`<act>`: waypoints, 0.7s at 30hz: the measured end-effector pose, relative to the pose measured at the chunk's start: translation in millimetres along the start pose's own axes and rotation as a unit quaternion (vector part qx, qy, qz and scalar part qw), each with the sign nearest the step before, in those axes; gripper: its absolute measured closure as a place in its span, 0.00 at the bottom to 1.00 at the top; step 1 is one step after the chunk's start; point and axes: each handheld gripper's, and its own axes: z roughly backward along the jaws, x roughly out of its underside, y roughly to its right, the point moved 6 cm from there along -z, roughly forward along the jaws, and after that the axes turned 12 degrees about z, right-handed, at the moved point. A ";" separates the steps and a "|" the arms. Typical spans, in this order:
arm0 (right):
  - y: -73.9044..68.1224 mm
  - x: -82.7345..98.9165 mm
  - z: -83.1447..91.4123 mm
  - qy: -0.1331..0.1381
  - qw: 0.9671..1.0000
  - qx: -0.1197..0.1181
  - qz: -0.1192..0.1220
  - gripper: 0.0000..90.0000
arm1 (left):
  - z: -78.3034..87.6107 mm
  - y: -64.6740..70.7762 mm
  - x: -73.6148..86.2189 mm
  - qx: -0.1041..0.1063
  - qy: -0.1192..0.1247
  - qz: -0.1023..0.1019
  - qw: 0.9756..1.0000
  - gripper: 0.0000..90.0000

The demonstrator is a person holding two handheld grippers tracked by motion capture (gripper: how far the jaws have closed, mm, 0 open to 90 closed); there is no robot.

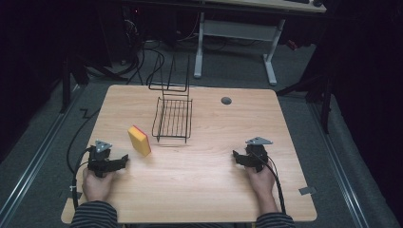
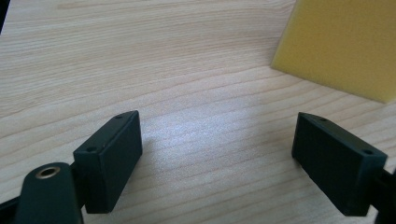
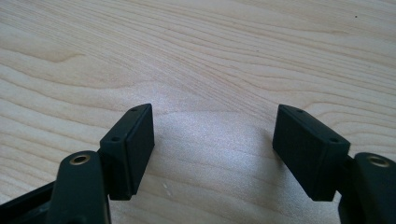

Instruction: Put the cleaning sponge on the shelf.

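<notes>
A yellow sponge with a red underside (image 1: 139,140) stands tilted on the wooden table (image 1: 199,190), left of centre; its yellow face (image 2: 343,44) fills the upper right corner of the left gripper view. My left gripper (image 1: 124,160) rests on the table just below and left of the sponge, open, with bare wood between its jaws (image 2: 217,140). My right gripper (image 1: 236,156) lies at the table's right, open too, nothing but wood between its jaws (image 3: 212,140). A black wire dish rack (image 1: 173,116) stands behind the sponge.
A small grey round cap (image 1: 226,100) sits in the tabletop at the back right. Cables trail off the left edge to the floor (image 1: 78,142). A white desk frame (image 1: 237,33) stands beyond the table. A grey tag (image 1: 307,191) sticks out at the right front edge.
</notes>
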 end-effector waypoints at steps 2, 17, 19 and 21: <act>0.0 0.0 0.0 0.000 1.000 0.000 0.000 0.33 | 0.0 0.1 0.1 0.000 0.000 0.001 1.000 0.19; 0.1 -0.2 -0.2 0.001 1.000 -0.001 0.003 0.33 | -0.5 0.8 -0.3 -0.004 0.001 0.007 1.000 0.18; 0.1 -0.2 -0.2 0.001 1.000 -0.002 0.003 0.33 | -0.8 1.1 -0.3 -0.004 0.000 0.006 1.000 0.18; 0.1 -0.2 -0.2 0.001 1.000 -0.002 0.004 0.33 | -0.8 1.1 -0.3 -0.004 0.000 0.005 1.000 0.17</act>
